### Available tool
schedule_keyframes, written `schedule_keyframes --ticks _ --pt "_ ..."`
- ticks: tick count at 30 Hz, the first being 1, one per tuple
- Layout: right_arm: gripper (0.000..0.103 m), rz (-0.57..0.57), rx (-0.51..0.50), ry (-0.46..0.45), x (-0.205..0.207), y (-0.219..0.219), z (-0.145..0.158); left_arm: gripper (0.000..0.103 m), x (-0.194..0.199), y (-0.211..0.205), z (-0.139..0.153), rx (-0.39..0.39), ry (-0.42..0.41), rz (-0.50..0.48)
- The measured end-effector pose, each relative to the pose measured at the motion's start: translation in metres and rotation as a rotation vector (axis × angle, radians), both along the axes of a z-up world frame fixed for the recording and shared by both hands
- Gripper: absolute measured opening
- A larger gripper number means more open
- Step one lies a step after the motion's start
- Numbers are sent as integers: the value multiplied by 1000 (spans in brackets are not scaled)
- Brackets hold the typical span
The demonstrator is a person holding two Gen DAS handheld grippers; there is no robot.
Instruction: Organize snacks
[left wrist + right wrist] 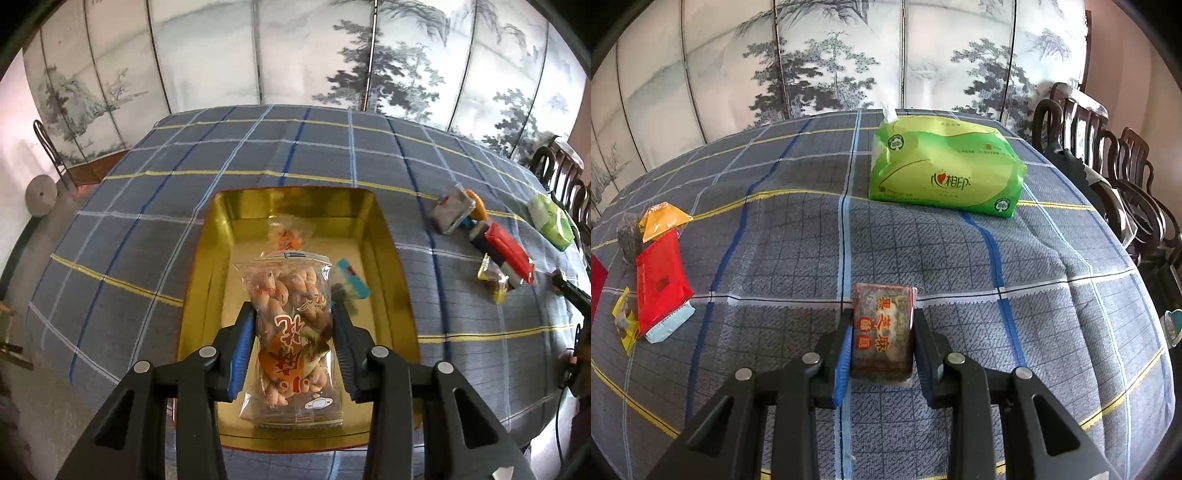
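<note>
Main risk is on the left: the left tongs (293, 325) pinch a clear bag of twisted dough snacks (291, 332) by its sides only, over the gold tray (391, 266). The film is slick and the contents are loose, so I'd expect the bag to sag or slide out if the squeeze eases early; squeeze harder and the twists probably crack. The tray already has a smaller orange-print packet (286, 236) at the far end and a blue-and-white packet (351, 282) to the right of the bag, so a careless drop likely lands on top of them or tips over the rim instead of lying flat. Can't tell if the bag bottom touches the tray floor yet. Right side: the right tongs (882, 339) are closed on a dark sesame bar packet (882, 332), jaws narrow, pads on both long edges, held above the plaid table (960, 258). It's rigid and small, so low slip risk, but the carry to the tray crosses the loose pile, red packet (661, 284), orange packet (663, 219) and yellow-wrapped candy (624, 325), and a low pass could scatter them. The green tissue pack (945, 166) sits well apart at the far side, not a snack, leave it. Both tongs are loaded, so converging on the tray together risks a collision.
</note>
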State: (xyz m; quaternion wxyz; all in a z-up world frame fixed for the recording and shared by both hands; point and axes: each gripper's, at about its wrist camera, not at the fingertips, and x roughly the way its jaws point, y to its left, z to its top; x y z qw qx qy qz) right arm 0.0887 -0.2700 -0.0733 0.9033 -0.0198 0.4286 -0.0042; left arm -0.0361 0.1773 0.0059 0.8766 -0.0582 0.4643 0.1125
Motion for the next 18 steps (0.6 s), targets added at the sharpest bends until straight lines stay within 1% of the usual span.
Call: schedule_keyframes --ticks 10,18 --pt "30 1 -8 1 0 0 1 37 3 16 -17 -1 31 25" --pt "30 1 -8 1 0 1 1 37 5 23 -24 8 43 43"
